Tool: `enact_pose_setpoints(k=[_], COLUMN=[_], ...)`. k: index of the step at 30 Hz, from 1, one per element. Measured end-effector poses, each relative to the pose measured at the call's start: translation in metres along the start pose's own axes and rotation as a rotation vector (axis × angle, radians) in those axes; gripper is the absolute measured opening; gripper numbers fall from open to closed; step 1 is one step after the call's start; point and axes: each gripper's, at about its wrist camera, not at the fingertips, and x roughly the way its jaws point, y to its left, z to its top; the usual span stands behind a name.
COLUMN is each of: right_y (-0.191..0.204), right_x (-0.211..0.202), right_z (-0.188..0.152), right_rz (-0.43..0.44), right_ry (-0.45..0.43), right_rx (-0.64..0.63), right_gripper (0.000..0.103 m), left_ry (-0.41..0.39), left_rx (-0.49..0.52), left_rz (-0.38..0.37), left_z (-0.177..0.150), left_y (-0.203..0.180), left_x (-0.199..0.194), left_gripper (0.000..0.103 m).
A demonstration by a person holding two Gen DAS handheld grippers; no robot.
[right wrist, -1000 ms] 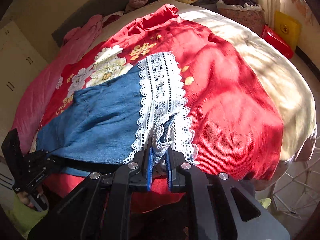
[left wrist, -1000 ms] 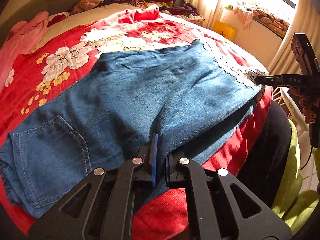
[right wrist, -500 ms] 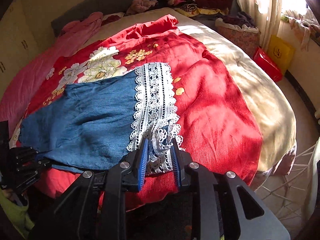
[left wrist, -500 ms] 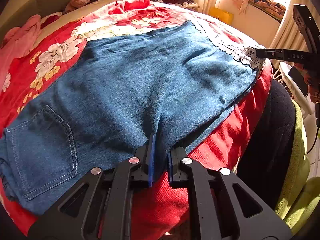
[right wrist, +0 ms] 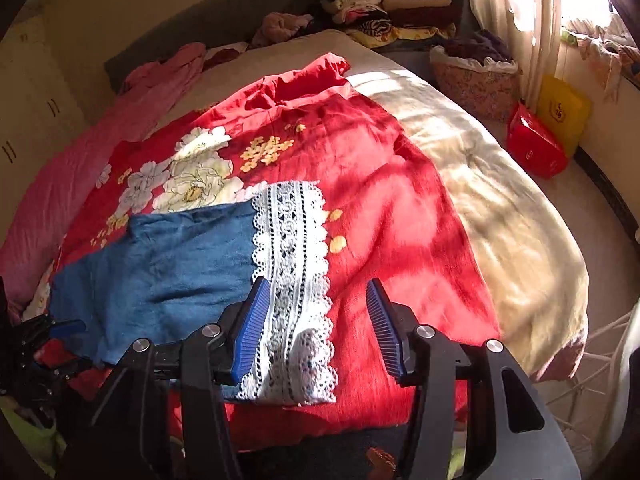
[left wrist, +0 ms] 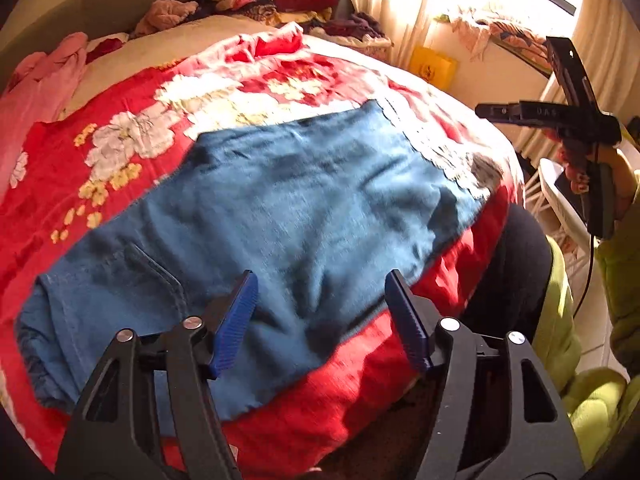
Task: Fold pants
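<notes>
The jeans lie flat across the middle of the left wrist view, on a red floral sheet, with a back pocket toward the lower left and the lace hem toward the upper right. In the right wrist view the denim fills the lower left, and its white lace band runs down the centre to the sheet's near edge.

The left gripper stands at the bottom centre of its view, jaws spread wide and gripping nothing; the near edge of the jeans shows between the blue pads. The right gripper is likewise wide and empty at the bottom centre of its view, its left pad over the lace band and its right pad over bare red sheet.

In the left wrist view the right gripper shows at the right edge, clear of the hem.

Beyond the sheet is a cream blanket, and a stack of folded clothes sits at the top.
</notes>
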Motion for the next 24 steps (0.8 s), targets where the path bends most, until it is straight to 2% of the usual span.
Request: enact_pose_setpoints(k=[3, 6, 9, 12, 16, 17, 18, 19, 20, 21, 24], right_y=[-0.002, -0.007, -0.007, -0.005, -0.008, -0.007, -0.006, -0.005, -0.003, -0.001, 0.001], right_x=[0.034, 0.072, 0.105, 0.127, 0.143, 0.143, 0.142, 0.139, 0.135, 0.130, 0.105], right_z=[0.024, 0.040, 0.047, 0.049, 0.048, 0.047, 0.046, 0.046, 0.046, 0.048, 0.062], right_rz=[0.028, 0.052, 0.069, 0.089, 0.134, 0.146, 0.183, 0.200, 0.205, 0.211, 0.206], right_ry=[0.026, 0.080, 0.121, 0.149, 0.170, 0.174, 0.177, 0.173, 0.167, 0.157, 0.075], right_rx=[-0.025, -0.037, -0.077, -0.104, -0.091, -0.099, -0.103, -0.109, -0.121, -0.132, -0.170], right_gripper=[0.049, 0.049, 0.049, 0.049, 0.050, 0.044, 0.029, 0.026, 0.021, 0.018, 0.017], left_ry=[-0.025, -0.024, 0.000, 0.035, 0.063, 0.080, 0.099, 0.104, 0.100, 0.096, 0.065], left_rx=[-0.047, -0.161, -0.213, -0.229, -0.245, -0.245, -0.244, -0.242, -0.232, -0.213, -0.183], left_rz=[0.066, 0.090, 0.122, 0.136, 0.109, 0.106, 0.102, 0.092, 0.085, 0.073, 0.102], left_z=[0.027, 0.053, 0.069, 0.074, 0.076, 0.075, 0.074, 0.073, 0.073, 0.074, 0.083], left_y=[0.028, 0.066, 0.090, 0.102, 0.109, 0.108, 0.107, 0.105, 0.102, 0.097, 0.091], left_x=[0.006, 0.024, 0.049, 0.076, 0.105, 0.114, 0.120, 0.124, 0.124, 0.121, 0.106], left_gripper=[0.062, 0.062, 0.062, 0.062, 0.061, 0.057, 0.039, 0.026, 0.019, 0.006, 0.006])
